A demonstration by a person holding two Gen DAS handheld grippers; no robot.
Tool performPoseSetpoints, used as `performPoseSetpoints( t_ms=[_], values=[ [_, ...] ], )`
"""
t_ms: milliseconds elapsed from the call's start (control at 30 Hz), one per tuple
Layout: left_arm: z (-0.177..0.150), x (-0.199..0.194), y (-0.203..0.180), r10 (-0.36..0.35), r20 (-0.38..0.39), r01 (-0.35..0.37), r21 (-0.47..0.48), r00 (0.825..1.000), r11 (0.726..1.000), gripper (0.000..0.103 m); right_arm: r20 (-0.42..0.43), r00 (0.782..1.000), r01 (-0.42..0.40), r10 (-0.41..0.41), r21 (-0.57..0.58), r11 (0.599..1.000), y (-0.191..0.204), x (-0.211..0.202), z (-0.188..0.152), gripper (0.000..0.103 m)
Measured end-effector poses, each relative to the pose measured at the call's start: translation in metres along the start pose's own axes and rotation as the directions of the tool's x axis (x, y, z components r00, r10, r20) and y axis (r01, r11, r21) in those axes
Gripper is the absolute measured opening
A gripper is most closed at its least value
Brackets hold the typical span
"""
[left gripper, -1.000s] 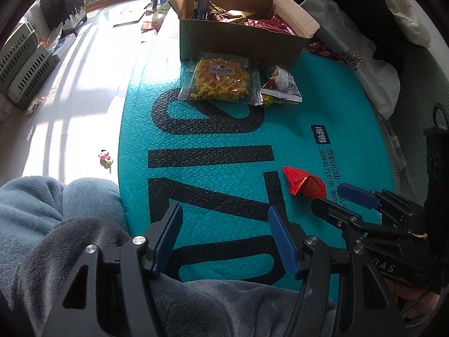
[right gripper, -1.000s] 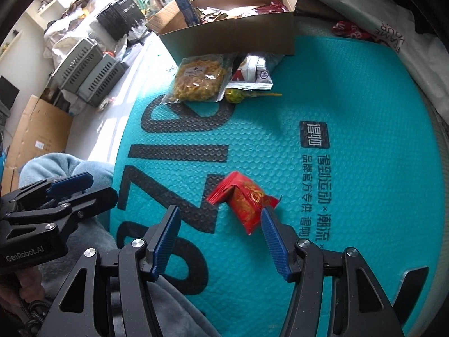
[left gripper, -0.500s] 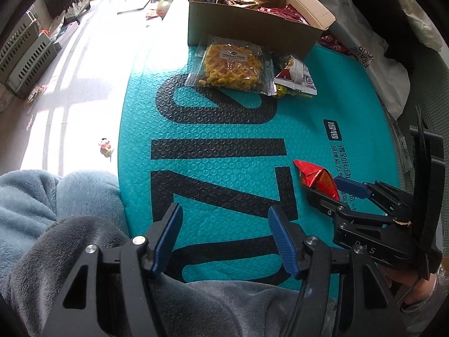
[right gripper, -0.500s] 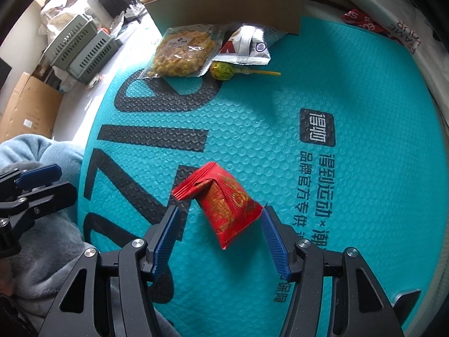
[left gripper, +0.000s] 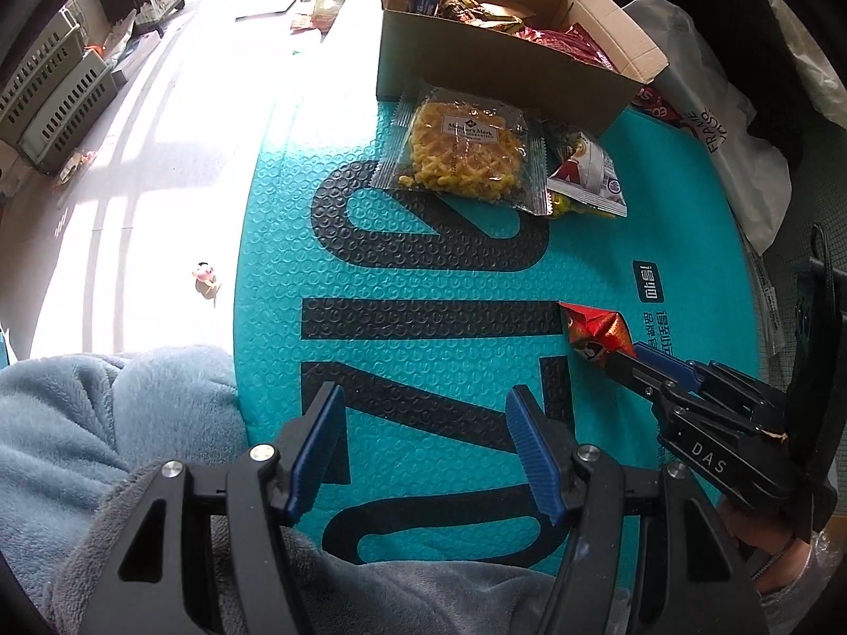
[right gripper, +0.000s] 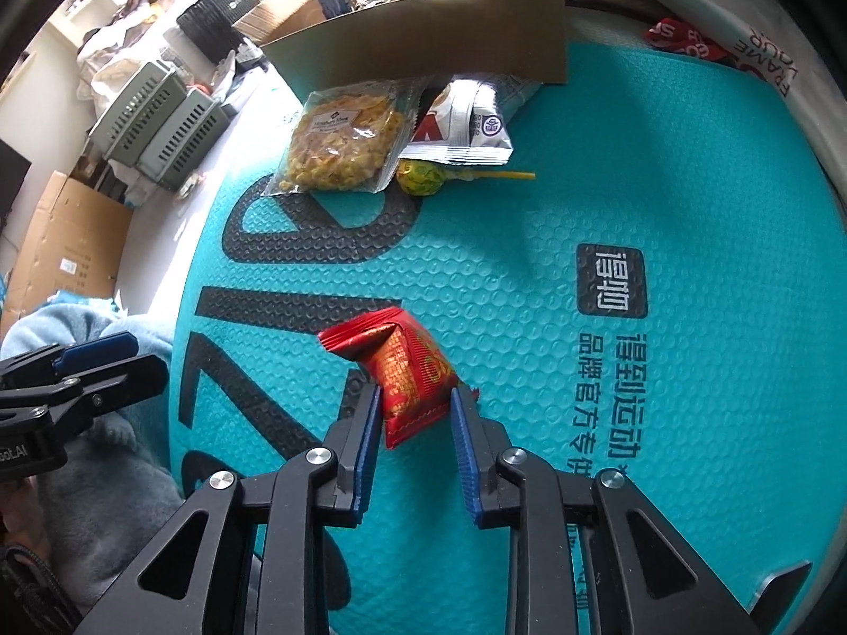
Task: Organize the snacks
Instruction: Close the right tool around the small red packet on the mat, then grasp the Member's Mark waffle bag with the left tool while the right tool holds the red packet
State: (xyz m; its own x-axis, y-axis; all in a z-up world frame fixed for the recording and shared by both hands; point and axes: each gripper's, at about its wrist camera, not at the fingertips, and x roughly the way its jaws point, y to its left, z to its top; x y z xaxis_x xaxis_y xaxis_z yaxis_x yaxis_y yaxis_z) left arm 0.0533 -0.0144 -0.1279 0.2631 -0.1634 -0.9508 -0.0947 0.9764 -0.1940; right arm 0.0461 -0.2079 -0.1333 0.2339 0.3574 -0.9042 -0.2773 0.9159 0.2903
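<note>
A small red snack packet (right gripper: 407, 370) lies on the teal bubble mat (right gripper: 635, 185). My right gripper (right gripper: 415, 413) has closed its blue pads against both sides of the packet. In the left wrist view the same packet (left gripper: 595, 325) sticks out of the right gripper's fingers. My left gripper (left gripper: 429, 439) is open and empty over the mat's near edge. A clear bag of yellow snacks (left gripper: 466, 153), a white and red packet (left gripper: 587, 172) and a green lollipop (right gripper: 421, 177) lie in front of the cardboard box (left gripper: 492, 66), which holds several snacks.
A white plastic bag (left gripper: 736, 148) lies right of the box. Grey-blue fleece (left gripper: 95, 423) covers the near left. Plastic crates (right gripper: 153, 121) and a cardboard carton (right gripper: 63, 243) stand on the floor to the left. A small toy (left gripper: 204, 278) lies on the floor.
My right gripper moved forward over the red packet and closed its jaws onto it. The left gripper stayed open, shifting only slightly.
</note>
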Motion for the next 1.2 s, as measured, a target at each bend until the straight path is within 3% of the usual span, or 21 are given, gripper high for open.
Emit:
performPoseSetpoints(
  t_ms=[233, 500, 867, 967, 1200],
  values=[
    [0.025, 0.011, -0.001, 0.001, 0.009, -0.001, -0.014, 1.0, 1.0, 0.062, 0.012, 0.999, 0.034, -0.034, 0.019, 0.999, -0.009, 0.004, 0.018, 0.025],
    [0.069, 0.021, -0.011, -0.017, 0.051, 0.017, 0.001, 0.999, 1.0, 0.062, 0.008, 0.999, 0.049, -0.049, 0.005, 0.999, -0.011, 0.01, 0.037, 0.037],
    [0.107, 0.036, -0.011, -0.015, 0.081, 0.012, 0.025, 0.997, 1.0, 0.062, -0.009, 0.999, 0.046, -0.047, -0.131, 0.99, 0.001, 0.027, 0.057, 0.037],
    [0.112, 0.039, -0.009, -0.012, 0.085, 0.01, 0.016, 0.996, 1.0, 0.062, 0.008, 0.999, 0.044, -0.043, -0.166, 0.985, 0.007, 0.029, 0.06, 0.027],
    [0.124, 0.044, -0.011, -0.031, 0.096, 0.033, -0.019, 0.995, 0.999, 0.062, 0.065, 0.997, 0.038, -0.036, -0.024, 0.999, -0.014, 0.019, 0.064, 0.025]
  ],
)
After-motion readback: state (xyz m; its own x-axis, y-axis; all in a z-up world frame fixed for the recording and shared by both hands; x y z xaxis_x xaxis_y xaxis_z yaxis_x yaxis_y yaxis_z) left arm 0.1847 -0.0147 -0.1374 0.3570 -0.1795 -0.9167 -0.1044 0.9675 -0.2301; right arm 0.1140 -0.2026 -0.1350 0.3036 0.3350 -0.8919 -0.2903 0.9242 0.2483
